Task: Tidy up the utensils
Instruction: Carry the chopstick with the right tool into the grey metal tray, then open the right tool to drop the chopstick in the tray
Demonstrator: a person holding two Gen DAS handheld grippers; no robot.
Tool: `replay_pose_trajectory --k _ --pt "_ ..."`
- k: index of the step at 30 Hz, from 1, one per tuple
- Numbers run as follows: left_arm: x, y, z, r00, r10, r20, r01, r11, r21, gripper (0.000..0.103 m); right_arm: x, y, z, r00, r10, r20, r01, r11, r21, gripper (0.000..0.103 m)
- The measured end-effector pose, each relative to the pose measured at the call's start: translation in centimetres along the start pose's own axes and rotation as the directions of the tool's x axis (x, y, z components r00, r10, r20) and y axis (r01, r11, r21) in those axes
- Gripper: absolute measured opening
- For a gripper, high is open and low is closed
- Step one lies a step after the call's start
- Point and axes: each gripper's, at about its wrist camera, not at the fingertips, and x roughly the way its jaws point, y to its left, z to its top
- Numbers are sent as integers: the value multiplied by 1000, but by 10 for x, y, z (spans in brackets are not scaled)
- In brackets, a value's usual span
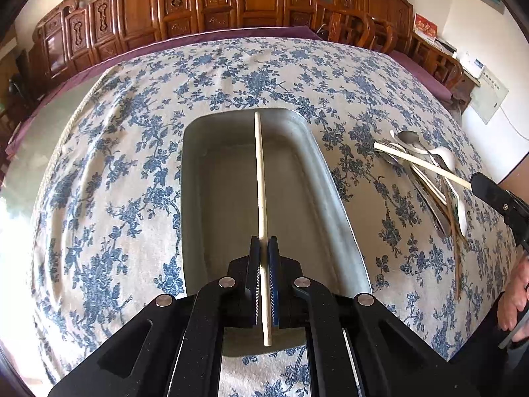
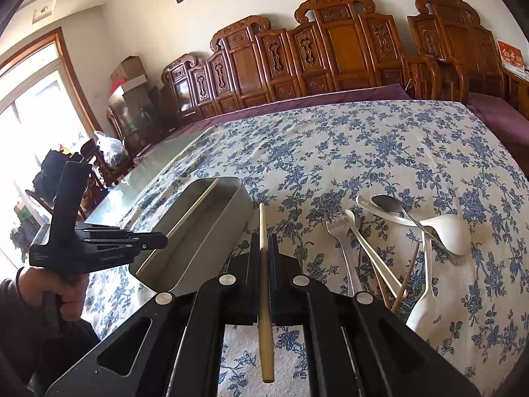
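Left wrist view: left tongs (image 1: 264,248) clenching a pale chopstick (image 1: 260,178), hovering over the empty metal tray (image 1: 334,178) on the floral tablecloth (image 1: 115,182). Right wrist view: right tongs (image 2: 263,248) gripping a second chopstick (image 2: 264,297), beside the tray, utensil pile (image 2: 396,241) lying further right. Judging step: delivering chopsticks. Next needing lowering into the tray, then releasing.

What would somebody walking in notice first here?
Probably the two grippers, each clamped on a single pale chopstick: the left gripper holds its chopstick over the empty metal tray, the right gripper holds another beside it. Next, the jumble of spoons, a fork and chopsticks on the blue-flowered tablecloth, right of the tray.
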Motion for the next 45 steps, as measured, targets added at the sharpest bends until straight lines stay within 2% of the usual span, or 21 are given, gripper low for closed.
replay_pose_trajectory --k 2,4,7,13,22,31,38,45 --pt "-1 0 -1 1000 5 23 -5 1000 1 5 1 2 0 1000 -6 -2 6 1000 -6 6" --pt "-2 1 -2 999 8 41 -8 1000 1 16 3 4 -1 1000 -10 -6 10 1000 -7 6" --pt "-9 5 -2 997 2 80 0 1000 -13 27 3 12 0 1000 -18 -11 17 1000 -22 6" --pt "-26 20 -2 990 -11 144 19 998 -52 38 4 36 11 1000 -18 -18 17 997 -79 6" --pt "-41 50 -2 984 13 180 0 998 -68 39 32 83 32 999 -10 -38 5 991 -132 6" --pt "-47 71 -2 980 36 193 -16 995 -103 39 101 118 33 990 -71 -122 46 980 -193 6" --pt "-48 80 -2 980 40 194 -16 992 -126 39 132 128 31 983 -106 -148 73 974 -213 6" --pt "-48 81 -2 980 42 196 -17 992 -129 39 144 127 25 977 -107 -187 68 977 -200 6"
